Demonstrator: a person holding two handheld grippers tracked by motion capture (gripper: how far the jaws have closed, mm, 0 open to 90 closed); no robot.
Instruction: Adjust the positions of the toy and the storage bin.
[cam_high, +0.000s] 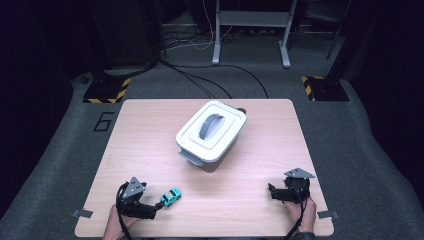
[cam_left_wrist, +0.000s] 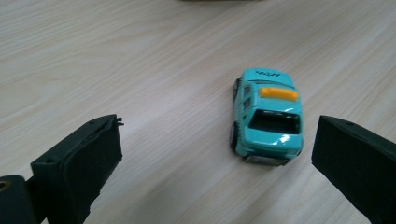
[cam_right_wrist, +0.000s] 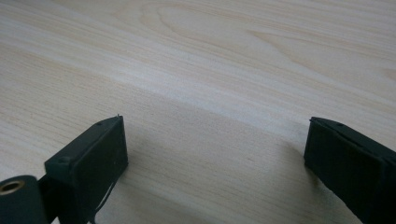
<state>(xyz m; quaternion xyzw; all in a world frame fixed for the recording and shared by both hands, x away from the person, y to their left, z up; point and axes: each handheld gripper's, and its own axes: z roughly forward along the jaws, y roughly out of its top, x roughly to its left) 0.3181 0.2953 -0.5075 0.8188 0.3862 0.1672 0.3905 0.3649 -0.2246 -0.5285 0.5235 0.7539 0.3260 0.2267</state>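
Toy car just ahead of the left claw

Left claw wide open, empty; teal car between its tips, nearer one, lengthwise along its reach.

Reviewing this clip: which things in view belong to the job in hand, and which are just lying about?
In the job:
- teal toy car, on the table between the open jaws of the left gripper, untouched
- probably the white lidded bin, mid-table, lid on

Just there:
- right gripper, open over bare table
- cables and stands on the floor behind
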